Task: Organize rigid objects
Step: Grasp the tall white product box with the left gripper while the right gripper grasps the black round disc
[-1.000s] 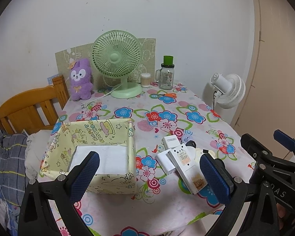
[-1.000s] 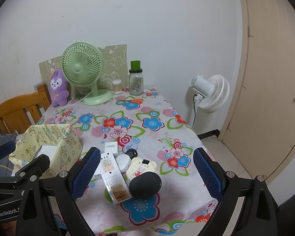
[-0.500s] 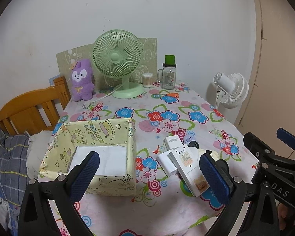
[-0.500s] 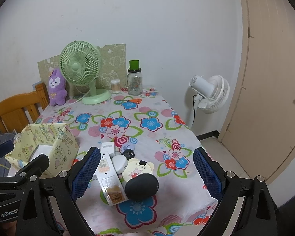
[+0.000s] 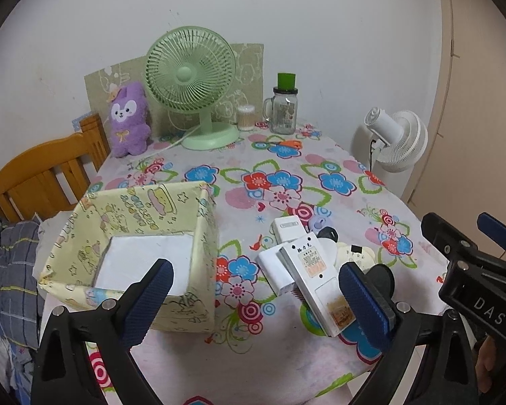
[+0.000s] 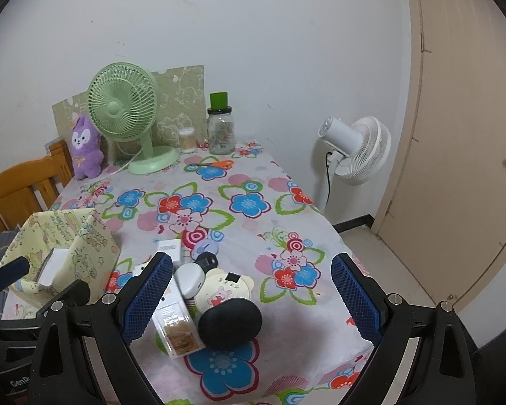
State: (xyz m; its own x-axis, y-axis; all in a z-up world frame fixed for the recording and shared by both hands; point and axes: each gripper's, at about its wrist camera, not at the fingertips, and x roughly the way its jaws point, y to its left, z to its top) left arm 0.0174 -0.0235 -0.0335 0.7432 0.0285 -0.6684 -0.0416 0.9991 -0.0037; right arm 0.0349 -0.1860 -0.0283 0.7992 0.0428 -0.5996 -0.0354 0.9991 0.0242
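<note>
"DAS" reads on the right gripper [image 5: 482, 233] body, lower right; "Gen", apparently cut off, on the left gripper [image 6: 13, 266] body, lower left.

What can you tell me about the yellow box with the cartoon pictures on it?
The yellow box is an open-topped square bin with pale yellow walls that look like soft fabric or paper, printed with little cartoon figures and stars. It stands upright near the table's front left corner, on the flowered tablecloth. Its rim is a bit crumpled. Only a flat white thing shows on its floor. Neither gripper touches it.
</note>
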